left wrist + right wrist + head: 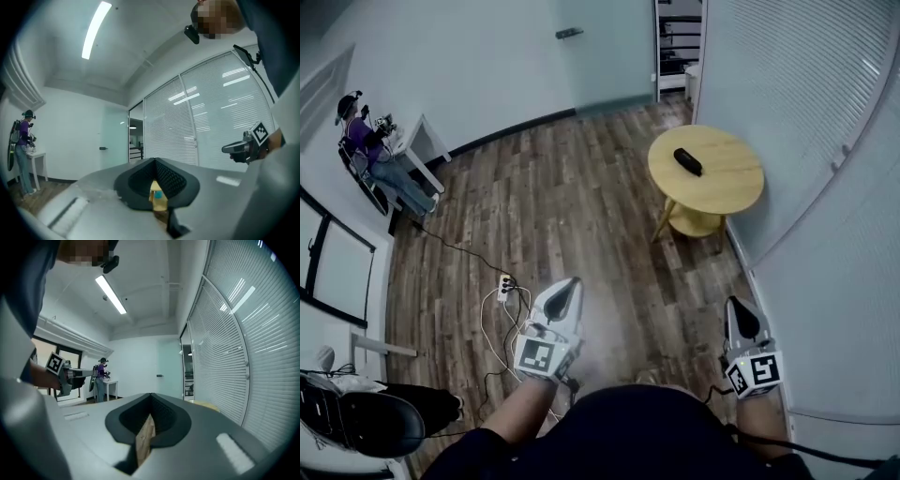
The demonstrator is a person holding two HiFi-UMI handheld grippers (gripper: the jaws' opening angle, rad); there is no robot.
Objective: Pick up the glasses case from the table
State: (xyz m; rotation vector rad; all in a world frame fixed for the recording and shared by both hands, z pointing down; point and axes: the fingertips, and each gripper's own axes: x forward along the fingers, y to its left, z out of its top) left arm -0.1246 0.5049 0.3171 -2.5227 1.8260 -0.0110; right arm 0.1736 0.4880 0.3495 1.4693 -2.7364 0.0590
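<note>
Case place: the glasses case [687, 161] lay on the round wooden counter [741, 199], well apart from the left tool [571, 283] and the right tool [734, 304], ahead of them.
Long axis: slanted, upper left to lower right in the head view.
Nearer side: the right tool, by my judgement.
Tools: both closed, empty, pointing level.
Room: plank floor [581, 206], blinds [825, 141] at the right.

Two grippers [571, 284] [735, 306], one round table [727, 183] — one glasses case [687, 161]

power strip [503, 285] — person [371, 148] at desk [406, 142]
</note>
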